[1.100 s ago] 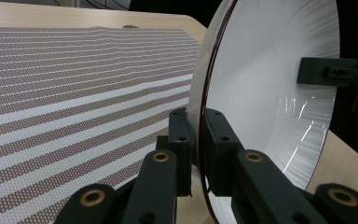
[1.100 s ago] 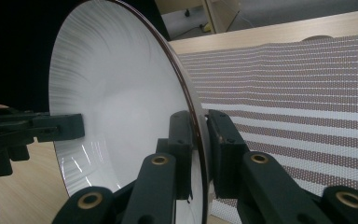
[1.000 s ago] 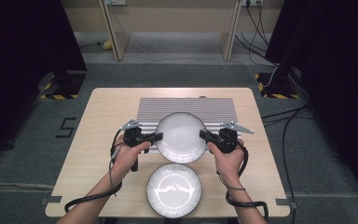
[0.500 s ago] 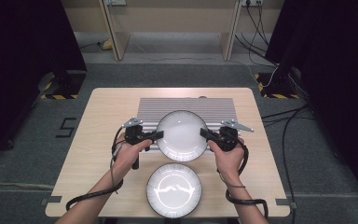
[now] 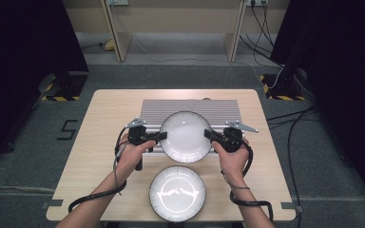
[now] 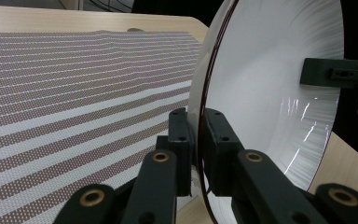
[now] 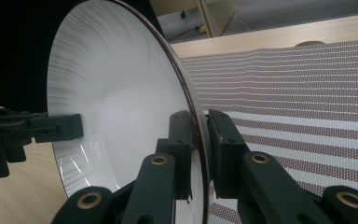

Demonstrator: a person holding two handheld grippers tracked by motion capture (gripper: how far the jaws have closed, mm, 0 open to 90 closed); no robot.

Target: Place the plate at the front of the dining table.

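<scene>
High view: both tongs, left tongs (image 5: pixel 160 136) at 9 o'clock, right tongs (image 5: pixel 208 134) at 3 o'clock, clamp the white plate (image 5: pixel 186 136) rim above the striped mat (image 5: pixel 190 107).

Black "5" or "S"-shaped mark (image 5: pixel 67 129) on the grey floor left of the table

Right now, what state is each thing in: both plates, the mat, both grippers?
Far plate: held by its rim on both sides, above the mat, empty.
Near plate: flat on the table, empty.
Striped mat: lying flat.
Left gripper: shut on far plate.
Right gripper: shut on far plate.
</scene>
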